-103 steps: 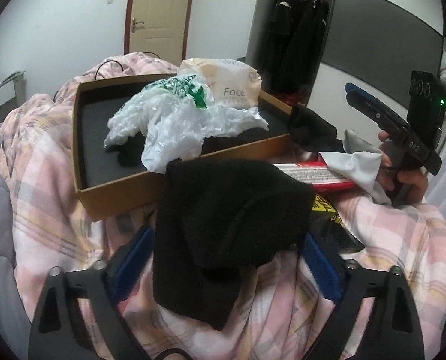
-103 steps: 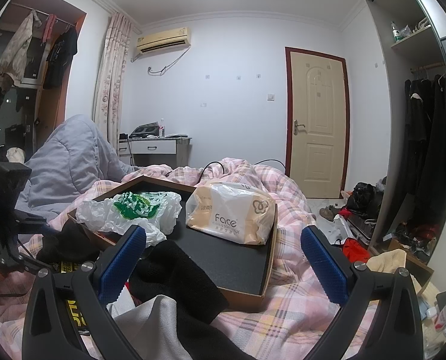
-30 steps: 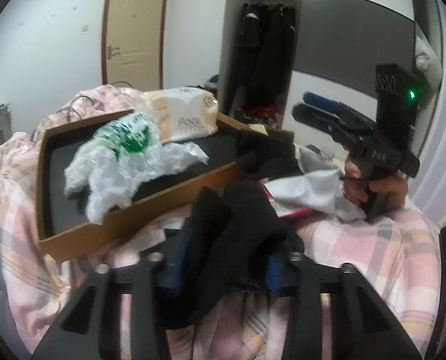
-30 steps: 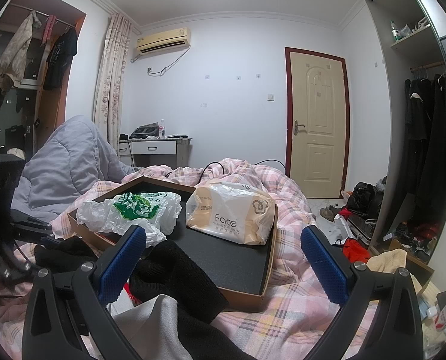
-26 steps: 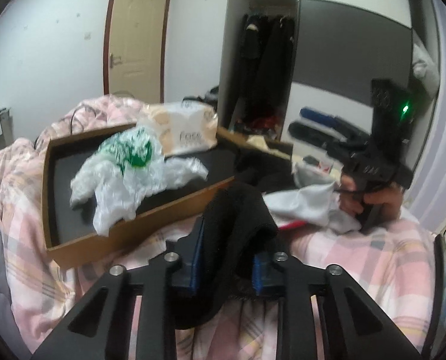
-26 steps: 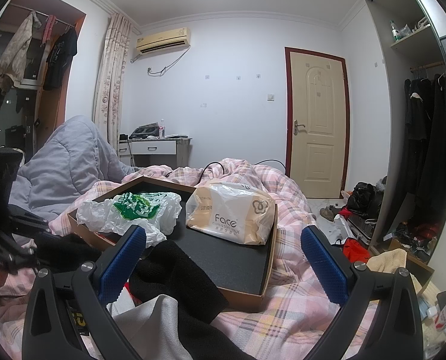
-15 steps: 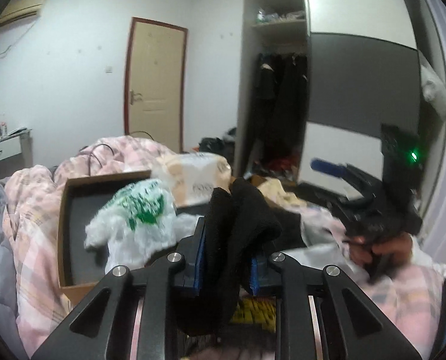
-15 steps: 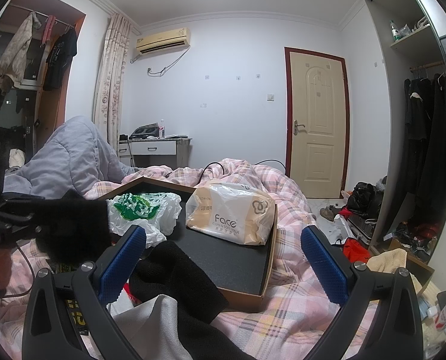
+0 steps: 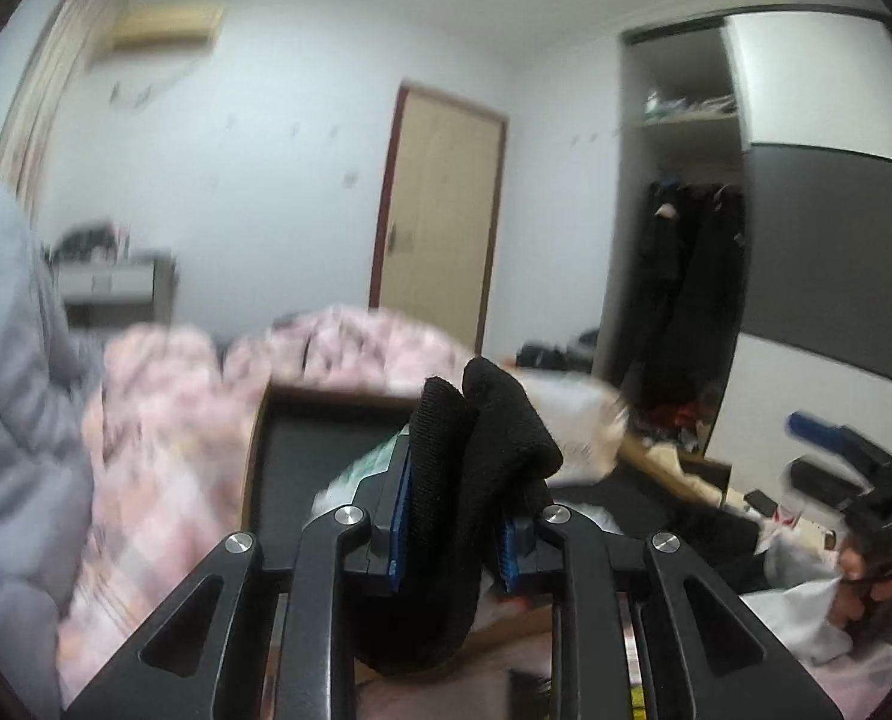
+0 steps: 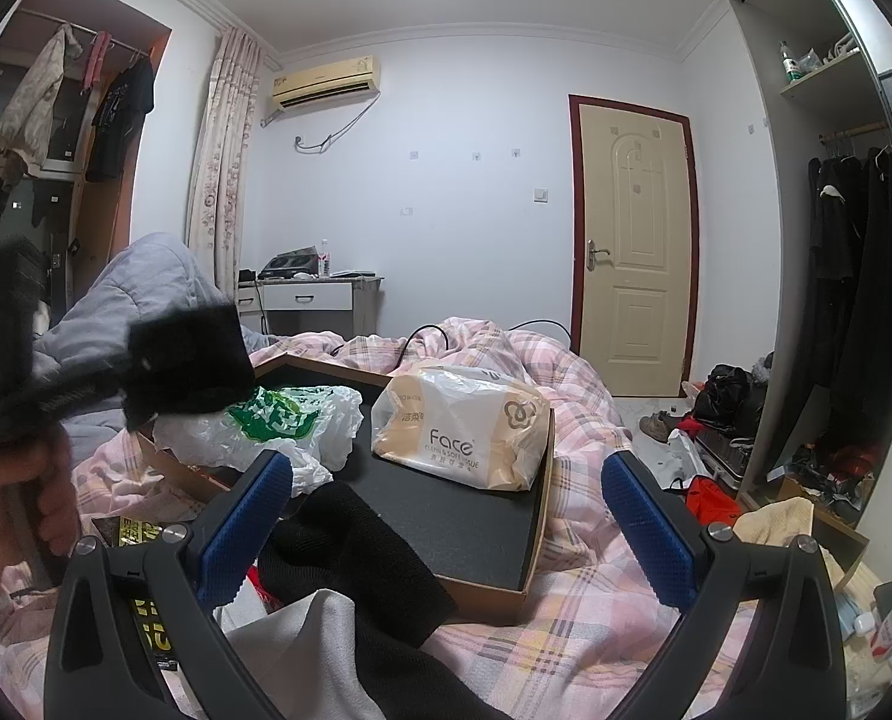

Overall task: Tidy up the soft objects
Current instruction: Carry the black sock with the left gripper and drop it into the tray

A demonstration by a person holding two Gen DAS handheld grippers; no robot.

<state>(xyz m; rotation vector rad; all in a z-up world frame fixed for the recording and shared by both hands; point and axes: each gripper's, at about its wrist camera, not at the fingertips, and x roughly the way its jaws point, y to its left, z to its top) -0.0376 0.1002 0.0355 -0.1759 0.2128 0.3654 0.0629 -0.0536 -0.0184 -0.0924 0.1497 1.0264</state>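
Left wrist view: the left gripper (image 9: pixel 451 525) is clamped on a black knit garment (image 9: pixel 476 450), folded end up, long axis near vertical, above the cardboard box (image 9: pixel 254 450). Right wrist view: the right gripper (image 10: pixel 446 516) stands wide, nothing between its pads; the garment hangs over the box's left corner beside the green-printed plastic bag (image 10: pixel 278 420).

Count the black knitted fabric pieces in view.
2: one black knitted cloth clamped in the left gripper; another on the bed at the cardboard tray's front edge. More may be hidden.
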